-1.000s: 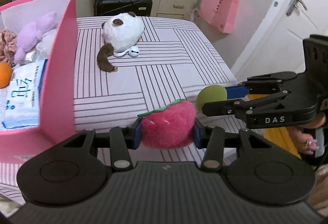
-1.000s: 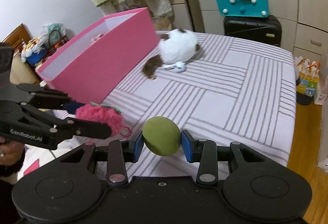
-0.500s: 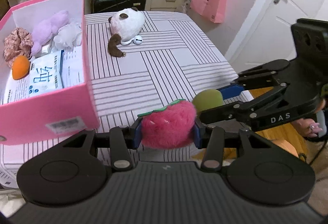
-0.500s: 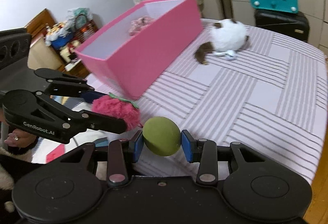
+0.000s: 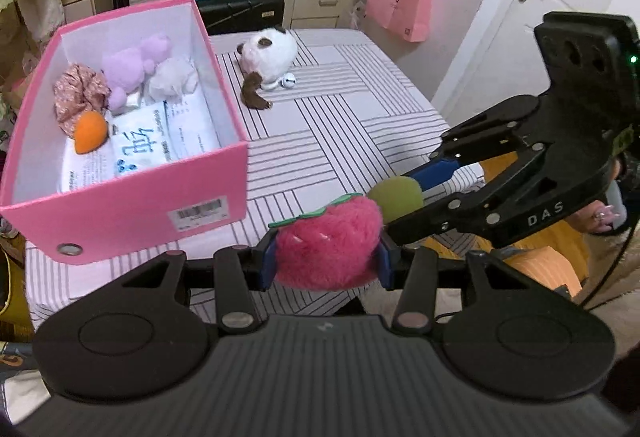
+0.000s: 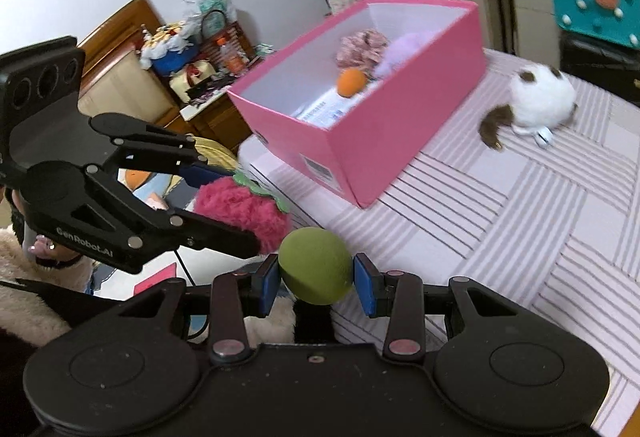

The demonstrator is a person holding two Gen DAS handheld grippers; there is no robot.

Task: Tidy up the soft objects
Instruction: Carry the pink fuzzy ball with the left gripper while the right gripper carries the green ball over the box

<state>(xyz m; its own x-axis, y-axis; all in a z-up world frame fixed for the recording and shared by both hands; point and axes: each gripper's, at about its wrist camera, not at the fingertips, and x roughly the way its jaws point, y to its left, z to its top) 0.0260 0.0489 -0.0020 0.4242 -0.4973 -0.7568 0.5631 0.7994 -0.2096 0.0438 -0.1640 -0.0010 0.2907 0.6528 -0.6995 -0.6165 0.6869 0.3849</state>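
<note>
The left gripper [image 5: 326, 263] is clamped across the middle of a fuzzy pink strawberry toy [image 5: 328, 243], and the right gripper [image 6: 316, 283] pinches a green foam ball [image 6: 314, 265] just beside it; both look light and squashy, so a hold across the widest part should keep them from slipping out. Ahead and to the left of both tools sits the open pink box [image 5: 124, 211], already holding a lilac plush [image 5: 130, 67], a white plush [image 5: 172, 81], an orange ball [image 5: 91, 132], a floral scrunchie [image 5: 78, 95] and a tissue pack [image 5: 144, 141]. A white and brown plush [image 5: 266, 55] lies on the striped bed beyond the box.
</note>
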